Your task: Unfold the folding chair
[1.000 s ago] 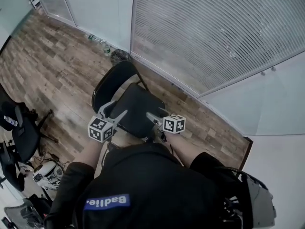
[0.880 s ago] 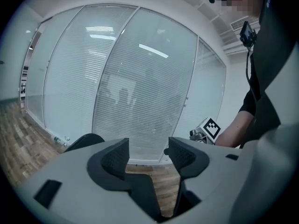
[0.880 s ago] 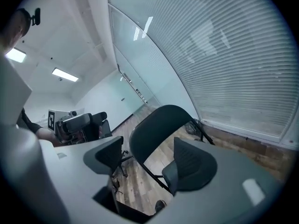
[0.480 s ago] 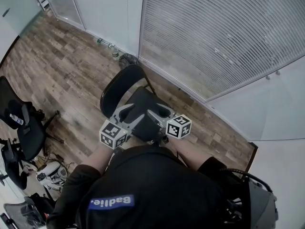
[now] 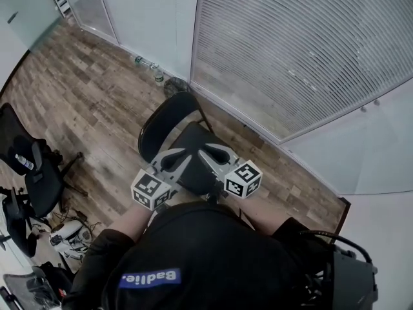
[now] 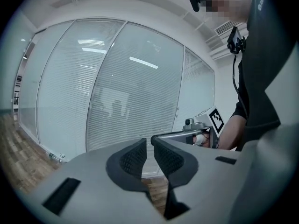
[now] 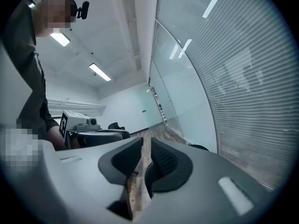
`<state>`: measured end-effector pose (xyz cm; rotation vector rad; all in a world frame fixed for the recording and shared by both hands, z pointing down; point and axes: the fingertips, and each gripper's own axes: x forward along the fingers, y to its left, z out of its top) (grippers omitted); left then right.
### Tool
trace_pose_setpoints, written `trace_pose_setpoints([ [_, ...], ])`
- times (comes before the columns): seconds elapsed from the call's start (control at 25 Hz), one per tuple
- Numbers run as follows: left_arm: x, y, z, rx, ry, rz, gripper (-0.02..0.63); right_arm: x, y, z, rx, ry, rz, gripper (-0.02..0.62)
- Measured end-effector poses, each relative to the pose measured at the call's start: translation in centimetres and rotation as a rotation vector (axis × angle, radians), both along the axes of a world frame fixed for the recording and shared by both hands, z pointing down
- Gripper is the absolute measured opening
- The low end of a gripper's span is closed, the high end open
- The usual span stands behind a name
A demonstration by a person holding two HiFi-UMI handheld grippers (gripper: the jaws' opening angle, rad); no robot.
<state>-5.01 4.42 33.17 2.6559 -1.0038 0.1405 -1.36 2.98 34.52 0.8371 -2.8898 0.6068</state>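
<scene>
The black folding chair with padded seat and rounded back (image 5: 191, 139) stands opened out on the brown wood-plank floor (image 5: 84, 102), just beside the glass wall with white slatted blinds (image 5: 290, 44). Over its seat hover the left gripper (image 5: 181, 155) and right gripper (image 5: 207, 152). Each has jaws that have just been closing to a narrow slit, with nothing between them.

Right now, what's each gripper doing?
Left gripper: jaws just been closing, narrow gap left, empty.
Right gripper: jaws just been closing, narrow gap left, empty.
</scene>
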Motion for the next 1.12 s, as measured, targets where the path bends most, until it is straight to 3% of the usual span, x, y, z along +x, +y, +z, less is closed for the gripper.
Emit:
trace_pose_setpoints([
  [0.16, -1.2, -0.3, -1.2, 0.022, 0.018, -0.022, 0.029, -1.6, 0.2, -1.6, 0.054, -0.011, -0.014, 0.024],
  [0.4, -1.2, -0.4, -1.7, 0.031, 0.028, -0.031, 0.006, -2.3, 0.7, -2.7, 0.1, -0.012, -0.046, 0.007],
  [1.12, -1.3, -0.1, -2.9, 0.029, 0.047, -0.028, 0.006, -2.0, 1.1, -2.7, 0.101, -0.001, -0.04, 0.002],
])
